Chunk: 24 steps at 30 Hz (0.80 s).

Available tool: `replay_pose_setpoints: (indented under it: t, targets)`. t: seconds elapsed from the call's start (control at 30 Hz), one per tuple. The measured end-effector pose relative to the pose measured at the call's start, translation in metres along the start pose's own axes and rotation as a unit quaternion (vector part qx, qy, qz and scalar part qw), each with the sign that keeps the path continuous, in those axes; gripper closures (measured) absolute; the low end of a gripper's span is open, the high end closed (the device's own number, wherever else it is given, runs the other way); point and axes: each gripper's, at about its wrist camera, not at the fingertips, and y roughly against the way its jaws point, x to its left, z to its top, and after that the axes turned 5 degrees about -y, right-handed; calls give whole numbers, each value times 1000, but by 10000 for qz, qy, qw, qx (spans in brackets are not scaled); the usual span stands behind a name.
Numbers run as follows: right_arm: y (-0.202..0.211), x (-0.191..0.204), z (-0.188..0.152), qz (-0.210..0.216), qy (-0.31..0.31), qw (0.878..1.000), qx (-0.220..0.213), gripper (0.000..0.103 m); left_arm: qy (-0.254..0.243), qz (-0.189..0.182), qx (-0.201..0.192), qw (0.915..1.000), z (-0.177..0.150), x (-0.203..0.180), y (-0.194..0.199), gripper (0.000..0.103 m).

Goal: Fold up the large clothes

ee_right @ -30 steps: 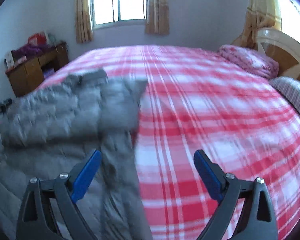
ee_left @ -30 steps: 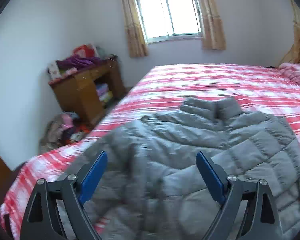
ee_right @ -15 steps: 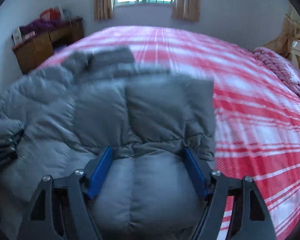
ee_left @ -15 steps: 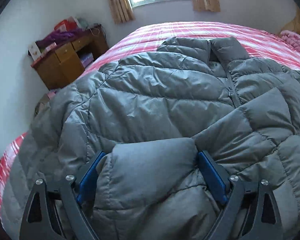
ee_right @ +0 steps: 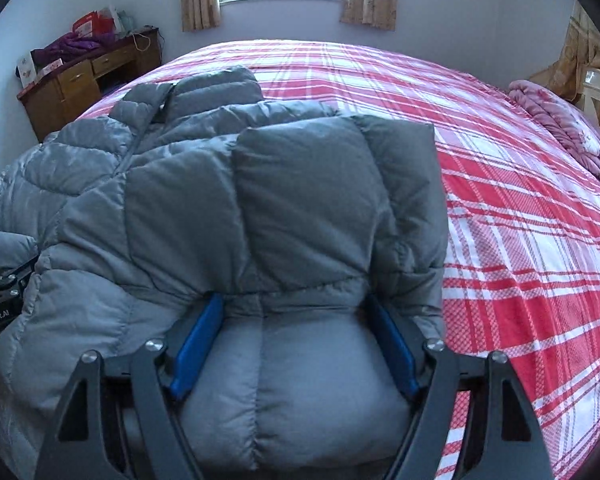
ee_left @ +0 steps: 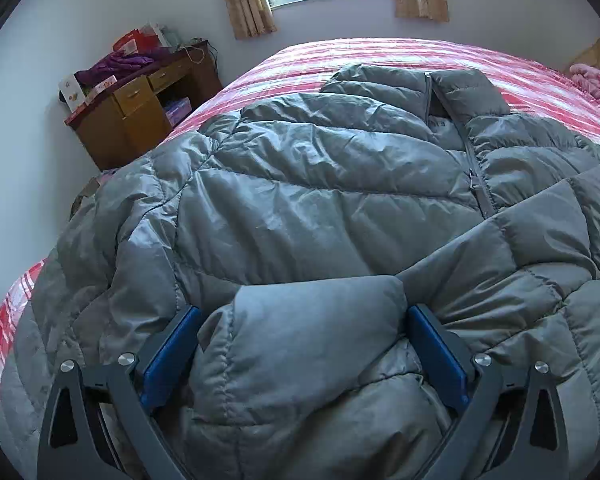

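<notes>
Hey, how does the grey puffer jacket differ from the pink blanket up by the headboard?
The puffer jacket is grey and quilted in smooth panels; the pink blanket looks soft and ropy. The jacket lies spread wide at the near side, with padded folds between the fingers of the left gripper and the right gripper; the blanket is bunched at the far right, untouched. Both rest on the red plaid bed.
</notes>
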Motion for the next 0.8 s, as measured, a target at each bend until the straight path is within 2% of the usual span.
replay_pose_setpoints:
  t: [0.1, 0.17, 0.27, 0.37, 0.43, 0.5, 0.57, 0.63, 0.7, 0.8]
  targets:
    - [3, 1, 2, -8, 15, 10000, 16, 27, 49, -71, 173, 9998, 5, 6, 14, 1]
    - [16, -2, 5, 41, -62, 9999, -114, 31, 215, -317, -169, 9991, 11, 15, 40, 1]
    - [54, -6, 19, 245, -311, 9960, -796, 31, 353, -396, -770, 9956, 29, 15, 68, 1]
    - [61, -6, 43, 268, -600, 9926, -1022, 31, 131, -236, -765, 9967, 42, -3, 57, 1]
    - [45, -3, 55, 107, -608, 9939, -916, 31, -108, -43, -568, 9983, 43, -18, 35, 1]
    - [15, -3, 60, -61, -534, 9968, -599, 31, -273, 204, -294, 9990, 39, -26, 9, 1]
    - [-10, -10, 54, -198, -525, 9978, -340, 31, -326, 80, -65, 9994, 33, -32, -9, 1]
    - [-28, -18, 45, -179, -546, 9982, -151, 30, -236, -12, -62, 9997, 35, -30, -13, 1]
    - [-30, -24, 41, -61, -631, 9979, -94, 29, -168, -78, -49, 9998, 34, -28, -16, 1]
    - [-34, -21, 43, -98, -521, 9986, -29, 26, -89, -161, 12, 9998, 35, -23, -20, 1]
